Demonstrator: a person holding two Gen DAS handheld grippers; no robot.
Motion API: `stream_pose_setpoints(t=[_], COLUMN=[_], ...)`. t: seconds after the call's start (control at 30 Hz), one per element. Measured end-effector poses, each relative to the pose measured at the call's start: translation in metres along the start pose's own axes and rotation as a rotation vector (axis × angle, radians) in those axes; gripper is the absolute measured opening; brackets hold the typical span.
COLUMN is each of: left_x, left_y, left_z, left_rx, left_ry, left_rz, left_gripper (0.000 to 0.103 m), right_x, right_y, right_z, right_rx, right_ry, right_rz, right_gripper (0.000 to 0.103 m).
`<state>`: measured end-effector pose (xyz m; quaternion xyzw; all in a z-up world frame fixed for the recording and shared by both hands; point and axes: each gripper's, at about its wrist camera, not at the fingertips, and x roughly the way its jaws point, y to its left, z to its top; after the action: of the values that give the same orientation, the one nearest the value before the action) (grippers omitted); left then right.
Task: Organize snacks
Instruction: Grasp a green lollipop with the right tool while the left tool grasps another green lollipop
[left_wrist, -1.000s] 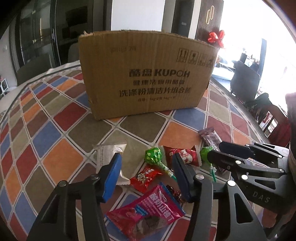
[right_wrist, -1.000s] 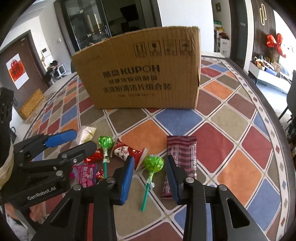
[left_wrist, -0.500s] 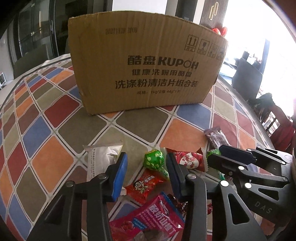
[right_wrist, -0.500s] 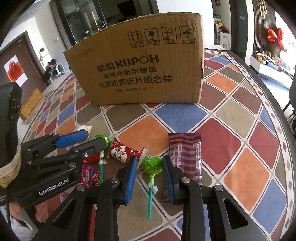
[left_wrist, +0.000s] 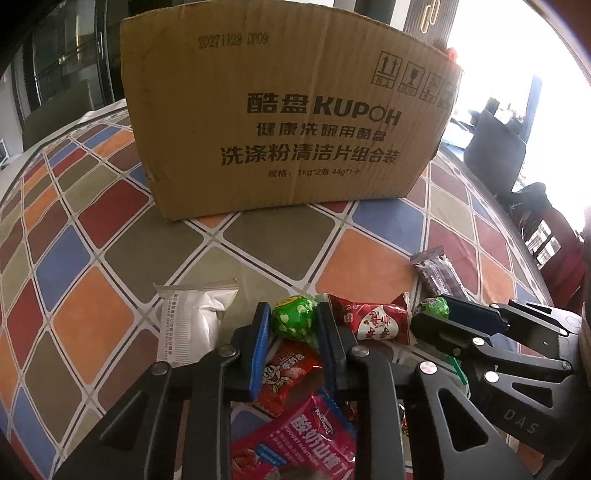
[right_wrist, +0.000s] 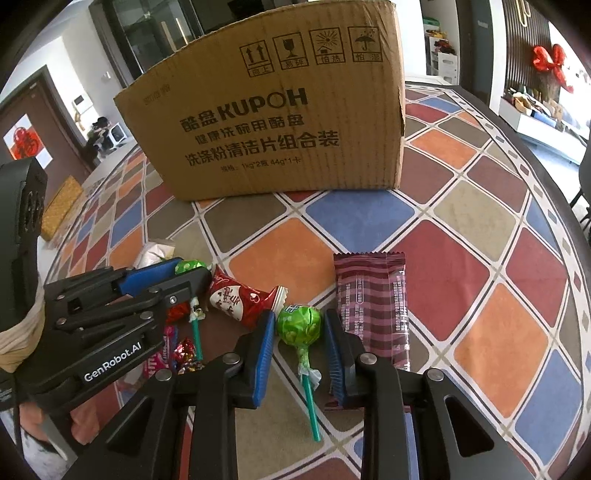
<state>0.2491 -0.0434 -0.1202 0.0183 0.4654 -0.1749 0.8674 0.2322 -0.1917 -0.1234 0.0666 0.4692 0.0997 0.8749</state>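
While each hand-held gripper (right_wrist: 298, 334) straddles one (untouched), lollipops (right_wrist: 298, 325) lie flat.

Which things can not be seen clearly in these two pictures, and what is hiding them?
- Inside of the cardboard box: both views show only its outer wall.
- Pink yogurt snack bag: left wrist view, cut by the bottom edge and left gripper.
- Striped brown bar: right wrist view, lower end behind right gripper.
- White packet: right wrist view, mostly behind the left gripper.

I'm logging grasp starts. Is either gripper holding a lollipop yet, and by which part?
Neither grips yet. The left gripper brackets one green lollipop at its wrapped head; the right gripper brackets the other lollipop likewise, with gaps showing.
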Motion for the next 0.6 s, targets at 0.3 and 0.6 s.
stream_pose_setpoints(t=[0.3,0.6], left_x=[-0.026,-0.058], left_y=[-0.001,-0.006], left_z=[0.001,0.010], left_rx=[-0.011,-0.003], left_ry=[-0.058,-0.132], left_rz=[0.006,0.000], left_gripper=[0.025,0.025], right_x=[-0.014,-0.040], right_y=[0.003,0.011], right_z=[0.004,0.011], right_rx=[-0.009,-0.027], right_ry=[-0.045,-0.111], right_rz=[-0.007,0.013], right_gripper=[0.028,0.028])
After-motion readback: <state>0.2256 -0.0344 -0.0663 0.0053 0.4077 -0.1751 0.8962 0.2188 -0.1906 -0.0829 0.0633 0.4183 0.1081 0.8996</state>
